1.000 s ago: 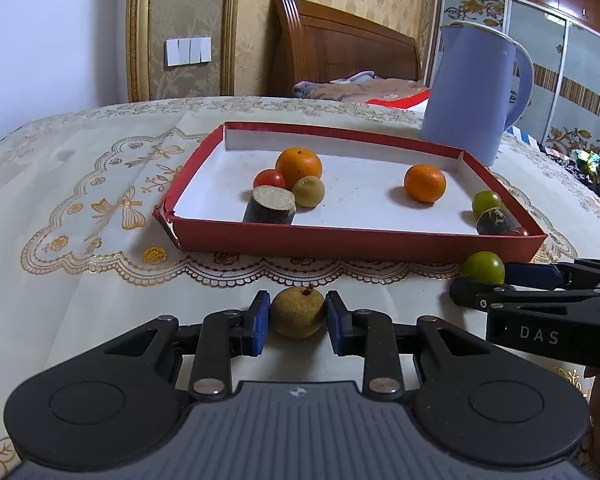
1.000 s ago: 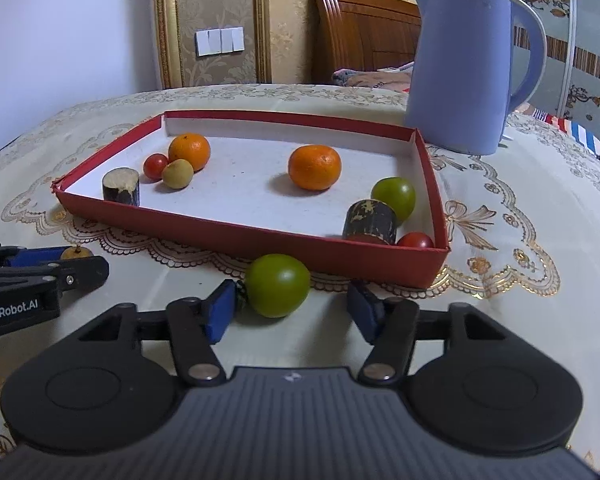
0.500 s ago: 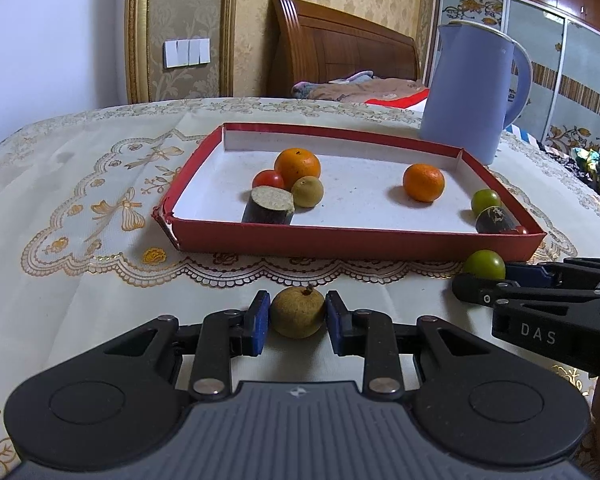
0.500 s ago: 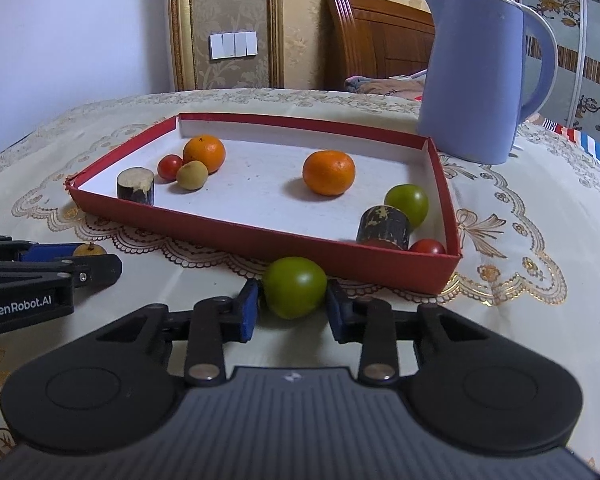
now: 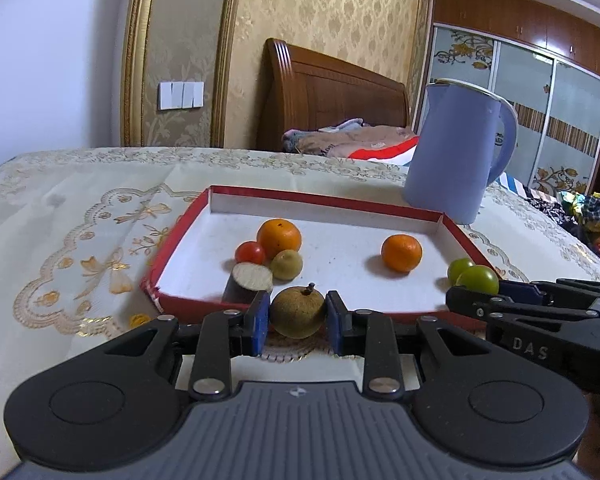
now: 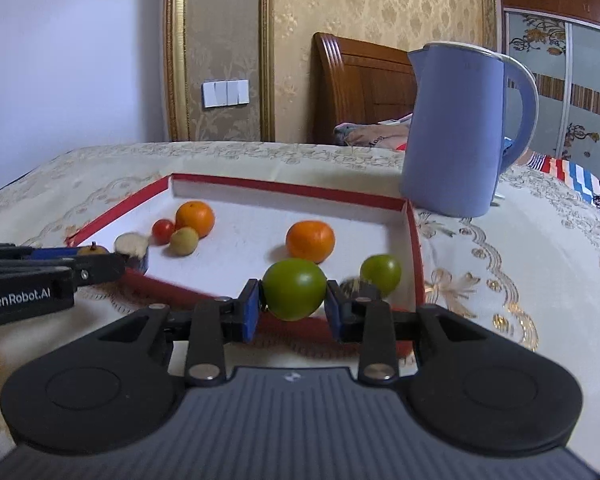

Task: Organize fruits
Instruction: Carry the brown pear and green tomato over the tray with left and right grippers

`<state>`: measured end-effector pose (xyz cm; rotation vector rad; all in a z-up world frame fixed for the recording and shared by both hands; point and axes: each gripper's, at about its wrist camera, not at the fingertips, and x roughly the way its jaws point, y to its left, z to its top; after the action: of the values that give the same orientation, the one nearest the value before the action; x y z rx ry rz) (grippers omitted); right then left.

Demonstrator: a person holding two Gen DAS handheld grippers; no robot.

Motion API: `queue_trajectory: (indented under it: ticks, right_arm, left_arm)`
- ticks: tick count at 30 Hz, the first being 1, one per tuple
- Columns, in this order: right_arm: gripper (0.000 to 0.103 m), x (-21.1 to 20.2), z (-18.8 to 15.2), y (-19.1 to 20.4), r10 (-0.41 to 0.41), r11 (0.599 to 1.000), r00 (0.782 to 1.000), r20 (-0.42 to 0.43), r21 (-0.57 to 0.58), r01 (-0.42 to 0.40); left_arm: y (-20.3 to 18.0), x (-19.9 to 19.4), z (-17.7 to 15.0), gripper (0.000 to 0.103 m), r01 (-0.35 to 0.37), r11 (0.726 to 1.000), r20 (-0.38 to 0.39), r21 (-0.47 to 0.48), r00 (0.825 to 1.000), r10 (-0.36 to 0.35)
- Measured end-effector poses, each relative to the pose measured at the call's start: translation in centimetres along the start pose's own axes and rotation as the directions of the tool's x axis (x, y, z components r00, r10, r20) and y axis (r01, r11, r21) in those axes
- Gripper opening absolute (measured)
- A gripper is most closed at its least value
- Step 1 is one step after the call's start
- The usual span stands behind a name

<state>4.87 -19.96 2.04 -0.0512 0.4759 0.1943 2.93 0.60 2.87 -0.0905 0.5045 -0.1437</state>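
The left tool (image 5: 297, 318) is clamped on a small brownish fruit (image 5: 297, 311) with a dark stalk on top, its blue pads (image 5: 260, 322) pressed to either side, and the fruit hangs just at the near red wall of the shallow box (image 5: 332, 205), clear of the cream embroidered cloth on the desk (image 5: 60, 232). To its right, the right tool (image 6: 293, 306) grips a green fruit (image 6: 294, 294) the same way; its jaws have just been closing, and the fruit now sits tight between them, lifted over the box's near edge. Seen from the left tool's camera, that green fruit (image 5: 477, 279) shows at the tip of the other tool's black fingers, right beside a second green fruit (image 5: 458, 269) lying in the box's right corner. Inside the white-floored box, toward the left, a large orange (image 5: 279, 238) sits with a red tomato (image 5: 250, 252) and a small yellowish fruit (image 5: 286, 264) close against it, and a dark stub with a pale cut face (image 5: 248, 286) stands just in front of those. Another orange (image 5: 401, 253) lies alone toward the right. Behind the box's far right corner stands a tall lilac jug (image 5: 454, 152) with a handle, and beyond the desk I can see a wooden headboard (image 5: 328, 96) and rumpled bedding.
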Motion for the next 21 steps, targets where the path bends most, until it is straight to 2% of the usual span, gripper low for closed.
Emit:
queue_trajectory:
  ticks: [9,14,21]
  right_arm:
    - [0.033,3.5,1.3,0.3,-0.027,1.0,0.999,-0.03,-0.008,0.027]
    - [0.033,5.7,1.4,0.2,-0.018,1.0,0.996,-0.084,0.004,0.018]
    - [0.033,7.2,1.2,0.4,-0.034,0.999,0.993,-0.113,-0.003,0.034]
  left_arm:
    - [-0.7,3.7,1.6,0.029,-0.008,1.0,-0.042,-0.001,0.999,0.008]
    - [-1.3,5.6,1.7,0.029,-0.042,0.998,-0.069,0.04,0.997,0.045]
    - [-0.8,7.2,1.8,0.029,-0.085,0.996,-0.095,0.029,0.992,0.088]
